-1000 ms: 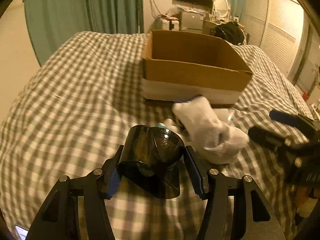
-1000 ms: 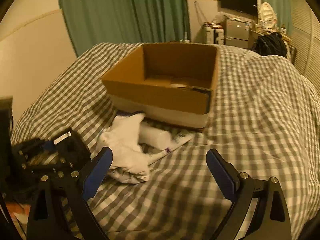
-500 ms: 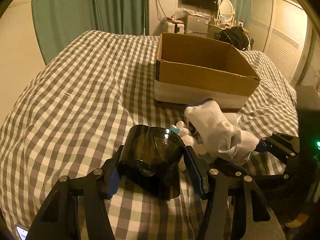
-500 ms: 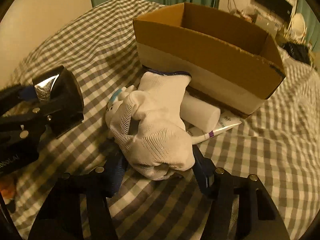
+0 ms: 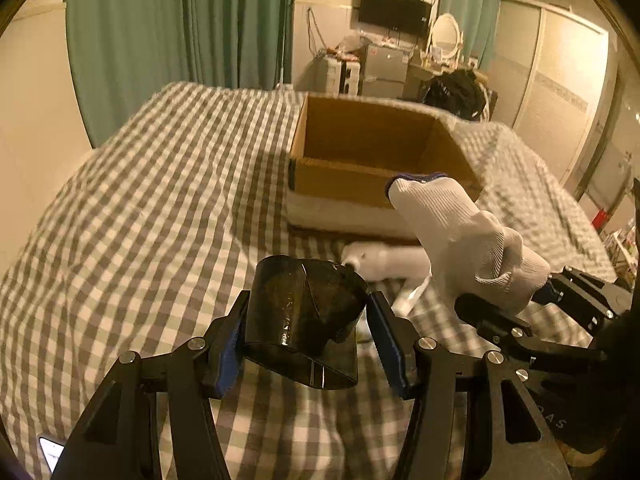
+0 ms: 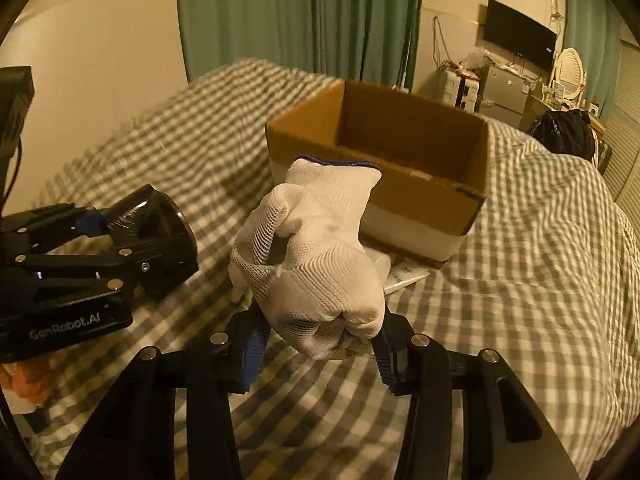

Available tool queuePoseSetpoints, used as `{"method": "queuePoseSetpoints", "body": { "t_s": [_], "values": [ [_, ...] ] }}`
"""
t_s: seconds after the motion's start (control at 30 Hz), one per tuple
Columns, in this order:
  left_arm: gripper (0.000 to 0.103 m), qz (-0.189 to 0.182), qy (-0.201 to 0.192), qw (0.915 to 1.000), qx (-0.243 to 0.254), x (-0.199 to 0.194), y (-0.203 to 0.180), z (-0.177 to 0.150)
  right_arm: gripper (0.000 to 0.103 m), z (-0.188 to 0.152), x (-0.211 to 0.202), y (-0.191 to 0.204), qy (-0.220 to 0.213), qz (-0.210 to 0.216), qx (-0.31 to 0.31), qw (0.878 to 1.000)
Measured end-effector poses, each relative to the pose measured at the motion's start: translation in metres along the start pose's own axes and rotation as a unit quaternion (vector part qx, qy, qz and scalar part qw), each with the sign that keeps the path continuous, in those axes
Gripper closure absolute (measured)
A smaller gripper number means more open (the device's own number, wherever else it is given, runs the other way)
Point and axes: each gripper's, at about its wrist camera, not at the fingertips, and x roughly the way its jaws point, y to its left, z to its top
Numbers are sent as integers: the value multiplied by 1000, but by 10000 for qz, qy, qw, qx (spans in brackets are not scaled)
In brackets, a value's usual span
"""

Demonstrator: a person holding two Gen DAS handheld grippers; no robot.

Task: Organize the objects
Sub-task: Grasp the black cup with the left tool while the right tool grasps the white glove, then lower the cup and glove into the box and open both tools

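My left gripper [image 5: 306,342] is shut on a dark translucent cup [image 5: 304,320] and holds it above the checked bed. My right gripper [image 6: 320,344] is shut on a bunched white knit glove [image 6: 316,256] with a blue cuff and holds it lifted off the bed; the glove also shows in the left wrist view [image 5: 464,240]. An open cardboard box [image 5: 380,160] stands on the bed beyond both grippers, also in the right wrist view [image 6: 376,152]. The cup and left gripper show at the left of the right wrist view [image 6: 160,240].
A white bottle [image 5: 384,260] and a white tube [image 6: 404,276] lie on the checked bedspread [image 5: 140,220] in front of the box. Green curtains, a desk with clutter, a TV and a wardrobe stand beyond the bed.
My right gripper moved in, closed on the white glove and lifted it off the bed, uncovering the bottle. My left gripper kept its hold on the dark cup and rose a little.
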Motion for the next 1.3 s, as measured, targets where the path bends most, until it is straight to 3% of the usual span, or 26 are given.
{"method": "queuePoseSetpoints", "body": {
  "t_s": [0.4, 0.5, 0.63, 0.97, 1.3],
  "values": [
    [45, -281, -812, 9958, 330, -38, -29, 80, 59, 55, -64, -22, -923, -47, 126, 9956],
    [45, -484, -1189, 9908, 418, -36, -33, 108, 59, 81, -71, -31, -1162, -120, 89, 9931],
    [45, -548, -1271, 9892, 483, -12, -39, 140, 59, 112, -69, -45, -1323, -143, 107, 9911],
    [46, -467, -1004, 9926, 504, 86, -45, 187, 59, 171, -4, -97, -1251, -7, 477, 9910],
    [46, -357, -283, 9973, 573, 173, -45, 165, 59, 160, 99, -122, -487, 116, 742, 9960]
  ]
}}
